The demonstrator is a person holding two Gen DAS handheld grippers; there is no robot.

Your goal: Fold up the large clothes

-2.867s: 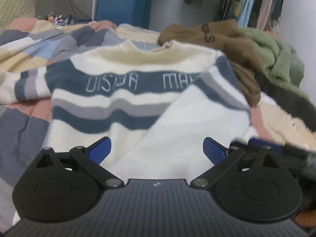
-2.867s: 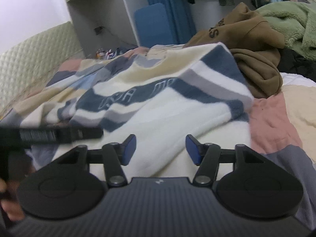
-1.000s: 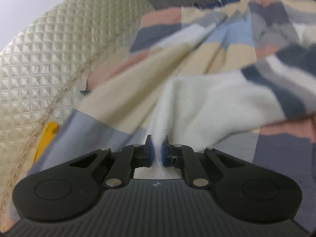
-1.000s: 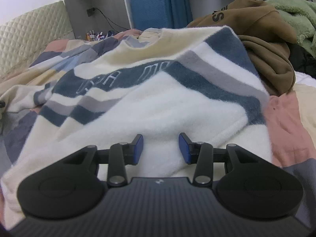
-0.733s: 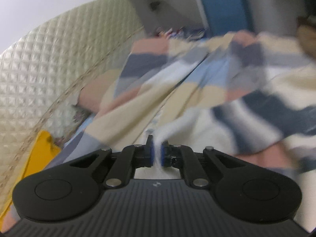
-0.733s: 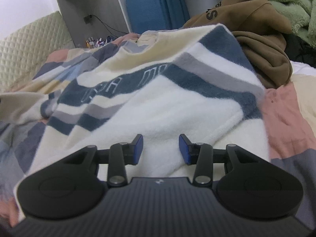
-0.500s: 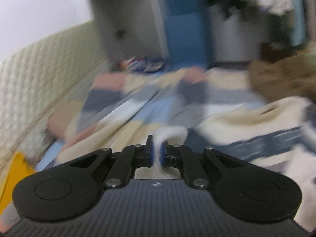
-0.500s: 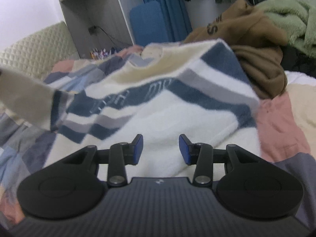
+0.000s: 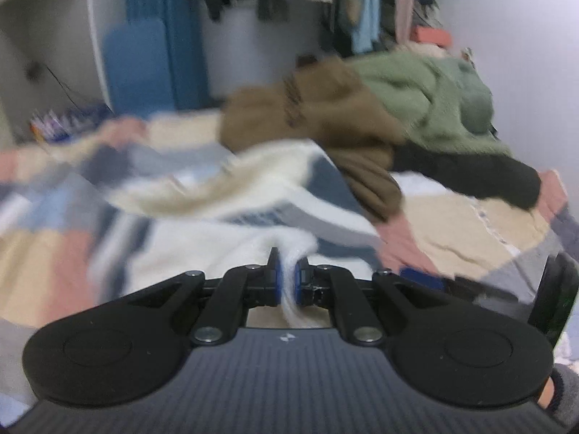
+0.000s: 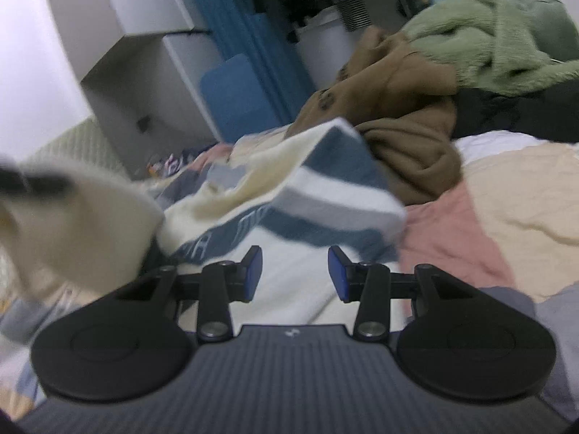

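A cream sweater with navy and grey stripes (image 9: 275, 195) lies on the bed. My left gripper (image 9: 287, 278) is shut on the white end of its sleeve and holds it above the sweater's body. In the right wrist view the lifted sleeve (image 10: 72, 217) hangs at the left, over the sweater (image 10: 318, 199). My right gripper (image 10: 294, 271) is open and empty just above the sweater's white lower part. It shows at the right edge of the left wrist view (image 9: 434, 282).
A brown hoodie (image 9: 325, 115) and a green fleece (image 9: 434, 97) are piled at the back right, with a dark garment (image 9: 470, 177) below them. The patchwork bedspread (image 10: 506, 199) lies to the right. A blue board (image 10: 239, 90) and hanging clothes stand behind.
My left gripper has swung from the left side of the bed toward the right, carrying the sleeve over the sweater's body. My right gripper has stayed open and tilted a little.
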